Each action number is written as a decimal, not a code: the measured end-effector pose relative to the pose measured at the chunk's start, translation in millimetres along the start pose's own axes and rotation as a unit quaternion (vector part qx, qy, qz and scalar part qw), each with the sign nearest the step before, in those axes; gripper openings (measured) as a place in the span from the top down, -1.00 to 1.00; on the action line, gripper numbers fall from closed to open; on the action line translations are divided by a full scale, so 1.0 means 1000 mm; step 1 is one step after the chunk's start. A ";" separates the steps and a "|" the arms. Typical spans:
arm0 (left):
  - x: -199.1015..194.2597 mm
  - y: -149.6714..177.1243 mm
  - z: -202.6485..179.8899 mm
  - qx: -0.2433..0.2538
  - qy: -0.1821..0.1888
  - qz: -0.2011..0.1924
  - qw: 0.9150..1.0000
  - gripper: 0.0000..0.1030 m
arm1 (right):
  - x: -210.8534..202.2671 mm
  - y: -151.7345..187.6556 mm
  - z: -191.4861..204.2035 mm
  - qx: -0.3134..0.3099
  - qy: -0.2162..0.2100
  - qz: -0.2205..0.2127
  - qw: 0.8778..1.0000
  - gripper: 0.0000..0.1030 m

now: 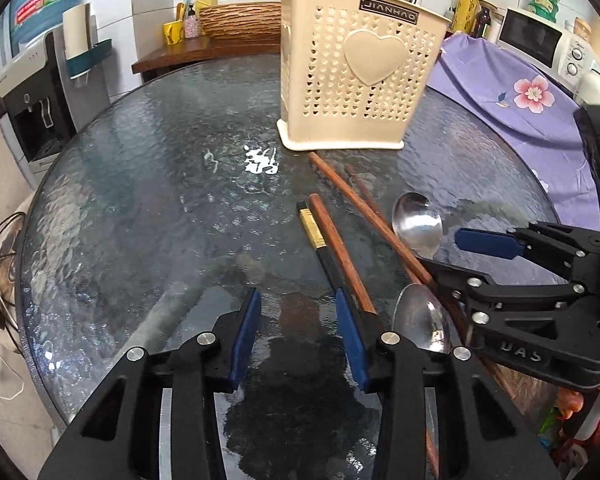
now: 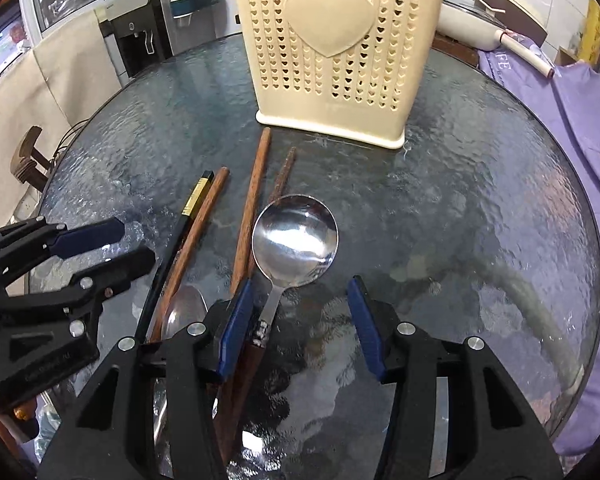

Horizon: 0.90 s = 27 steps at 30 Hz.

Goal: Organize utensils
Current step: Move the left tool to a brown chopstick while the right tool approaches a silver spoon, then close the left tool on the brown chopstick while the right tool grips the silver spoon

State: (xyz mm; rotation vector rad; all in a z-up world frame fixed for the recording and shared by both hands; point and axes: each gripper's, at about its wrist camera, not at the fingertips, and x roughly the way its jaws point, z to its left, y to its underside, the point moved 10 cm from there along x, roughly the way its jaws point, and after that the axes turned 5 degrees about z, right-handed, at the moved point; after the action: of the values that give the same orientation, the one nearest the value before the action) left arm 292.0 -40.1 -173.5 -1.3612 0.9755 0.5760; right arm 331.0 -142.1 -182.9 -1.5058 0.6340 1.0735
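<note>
A cream perforated utensil holder (image 1: 360,76) (image 2: 332,52) stands at the far side of the round glass table (image 1: 160,184), with handles sticking out of its top. In front of it lie brown wooden chopsticks (image 1: 340,240) (image 2: 252,200), a black chopstick with a gold band (image 1: 314,228) (image 2: 192,200), a round steel spoon (image 1: 418,224) (image 2: 296,240) and a second spoon (image 1: 422,324) (image 2: 184,312). My left gripper (image 1: 300,336) (image 2: 138,240) is open over bare glass, the black chopstick running along its right finger. My right gripper (image 2: 300,320) (image 1: 448,252) is open around the round spoon's handle, which lies near its left pad.
A water dispenser (image 1: 32,100) stands beyond the table's left edge. A purple flowered cloth (image 1: 512,92) (image 2: 580,120) covers the surface on the right, with a microwave (image 1: 540,40) behind it. A wooden shelf with bottles and cups (image 1: 204,36) sits behind the holder.
</note>
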 end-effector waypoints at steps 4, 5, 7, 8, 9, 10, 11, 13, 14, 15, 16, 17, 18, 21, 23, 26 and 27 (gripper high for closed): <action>0.001 0.001 0.000 -0.001 0.002 0.003 1.000 0.27 | 0.003 -0.008 0.001 -0.003 0.009 0.000 1.000 0.04; 0.002 0.001 -0.001 -0.002 0.004 0.004 1.000 0.27 | 0.005 -0.011 0.001 -0.004 0.012 -0.003 1.000 0.03; 0.003 -0.001 -0.001 -0.006 0.007 0.005 1.000 0.27 | 0.008 -0.017 0.001 -0.002 0.013 -0.006 1.000 0.03; 0.003 -0.001 -0.001 -0.007 0.008 0.005 1.000 0.27 | 0.009 -0.020 0.001 -0.002 0.014 -0.007 1.000 0.03; 0.003 -0.002 -0.001 -0.008 0.010 0.006 1.000 0.27 | 0.010 -0.022 0.001 -0.003 0.014 -0.008 1.000 0.04; 0.003 -0.002 -0.001 -0.008 0.012 0.006 1.000 0.27 | 0.011 -0.025 0.002 -0.003 0.015 -0.009 1.000 0.11; 0.004 -0.003 -0.001 -0.009 0.012 0.006 1.000 0.27 | 0.012 -0.027 0.002 -0.003 0.015 -0.009 1.000 0.11; 0.003 -0.006 -0.001 -0.011 0.016 0.005 1.000 0.27 | 0.011 -0.027 0.002 -0.006 0.014 -0.009 1.000 0.12; 0.003 -0.008 -0.001 -0.013 0.019 0.004 1.000 0.27 | 0.011 -0.027 0.002 -0.010 0.013 -0.011 1.000 0.12; 0.002 -0.010 -0.001 -0.015 0.020 0.003 1.000 0.27 | 0.011 -0.026 0.002 -0.012 0.012 -0.012 1.000 0.12; 0.002 -0.014 0.000 -0.016 0.021 0.002 1.000 0.27 | 0.010 -0.026 0.001 -0.012 0.009 -0.012 1.000 0.12; 0.002 -0.018 0.000 -0.016 0.021 0.000 1.000 0.27 | 0.010 -0.025 0.000 -0.012 0.007 -0.011 1.000 0.13; 0.002 -0.023 0.000 -0.016 0.021 -0.002 1.000 0.27 | 0.010 -0.025 -0.002 -0.010 0.008 -0.012 1.000 0.13; 0.006 -0.037 0.000 -0.026 0.033 -0.002 0.999 0.28 | 0.009 -0.022 -0.007 -0.008 0.007 -0.015 1.000 0.13; 0.011 -0.051 0.001 -0.036 0.040 0.000 0.999 0.39 | 0.007 -0.020 -0.012 -0.002 0.006 -0.018 1.000 0.13; 0.025 -0.072 0.000 -0.039 0.035 0.007 0.999 0.56 | 0.005 -0.016 -0.017 0.005 0.008 -0.023 1.000 0.14; 0.029 -0.076 0.002 -0.042 0.031 0.008 0.999 0.59 | 0.005 -0.015 -0.018 0.005 0.008 -0.023 1.000 0.14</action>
State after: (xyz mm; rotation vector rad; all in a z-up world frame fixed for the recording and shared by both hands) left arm 370.6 -56.6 -157.2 -1.4536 1.0224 0.5951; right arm 350.6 -155.5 -180.9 -1.5151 0.6125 1.0214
